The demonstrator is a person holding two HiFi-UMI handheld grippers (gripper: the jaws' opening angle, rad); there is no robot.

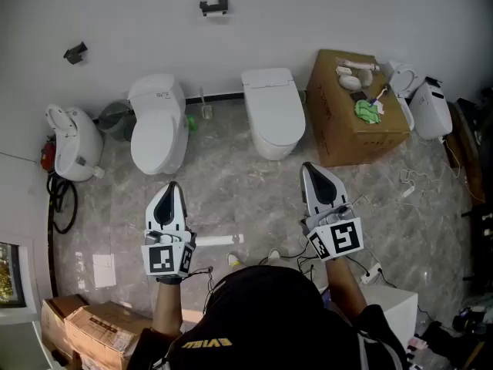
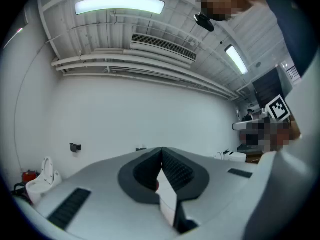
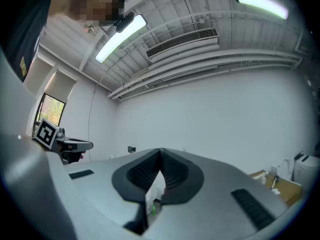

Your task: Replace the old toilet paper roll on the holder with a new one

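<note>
The toilet paper holder (image 1: 213, 5) is fixed high on the white wall and carries a white roll; in the left gripper view the holder (image 2: 141, 148) shows small, just past the jaw tips. White paper rolls (image 1: 350, 76) lie on top of a cardboard box (image 1: 356, 114) at the right. My left gripper (image 1: 172, 186) is held level over the floor in front of a toilet, shut and empty, its jaws (image 2: 161, 152) meeting. My right gripper (image 1: 306, 167) is also shut with nothing in it and points toward the wall (image 3: 160, 151).
Two white toilets (image 1: 158, 123) (image 1: 273, 111) stand against the wall. A third toilet unit (image 1: 73, 142) is at the left and other white parts (image 1: 428, 110) at the right. A small black bracket (image 1: 75, 52) sits on the wall. Cardboard boxes (image 1: 92, 326) lie at the lower left and cables (image 1: 412, 183) on the floor.
</note>
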